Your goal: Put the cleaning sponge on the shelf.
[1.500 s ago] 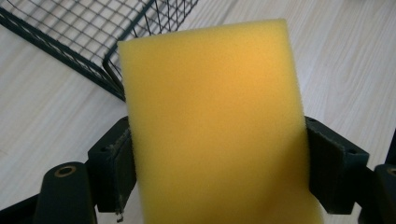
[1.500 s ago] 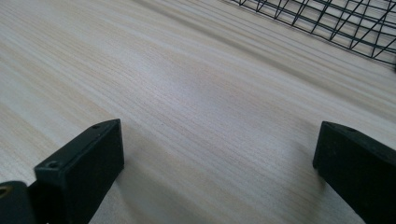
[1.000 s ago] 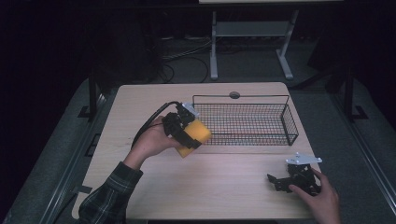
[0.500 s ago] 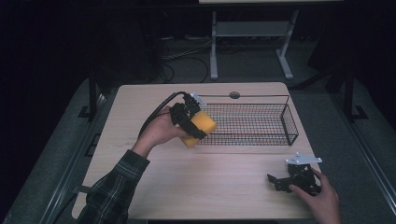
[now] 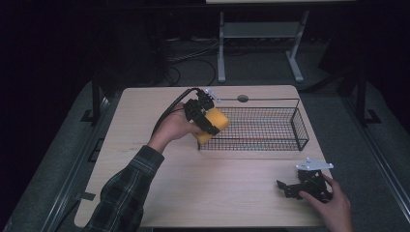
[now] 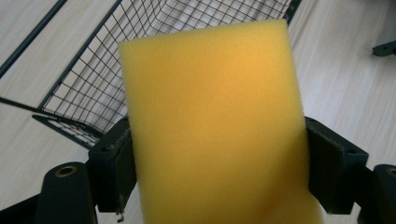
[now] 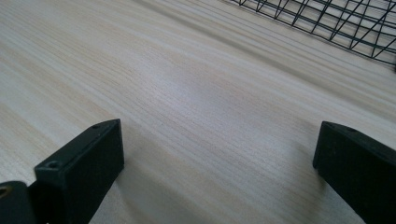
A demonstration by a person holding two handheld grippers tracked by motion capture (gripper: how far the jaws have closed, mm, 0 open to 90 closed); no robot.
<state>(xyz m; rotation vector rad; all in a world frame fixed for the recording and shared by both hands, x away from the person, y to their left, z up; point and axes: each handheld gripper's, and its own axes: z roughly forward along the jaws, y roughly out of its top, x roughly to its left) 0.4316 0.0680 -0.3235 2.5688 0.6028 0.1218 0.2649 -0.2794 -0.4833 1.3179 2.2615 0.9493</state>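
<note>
One yellow sponge (image 5: 215,123) sits clamped in the left gripper (image 5: 207,118) at the wire basket's (image 5: 300,126) left end; carry it clear over the rim before letting go, while the right gripper (image 5: 309,183) rests wide open on the desk (image 5: 145,108).

Pale wooden table (image 5: 159,188); grey floor (image 5: 58,159); white stand (image 5: 256,29) behind.

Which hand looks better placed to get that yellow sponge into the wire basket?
Left. The left gripper already clamps the yellow sponge at the wire basket's left end. The right gripper rests open on the table, near its front right corner, holding nothing.
</note>
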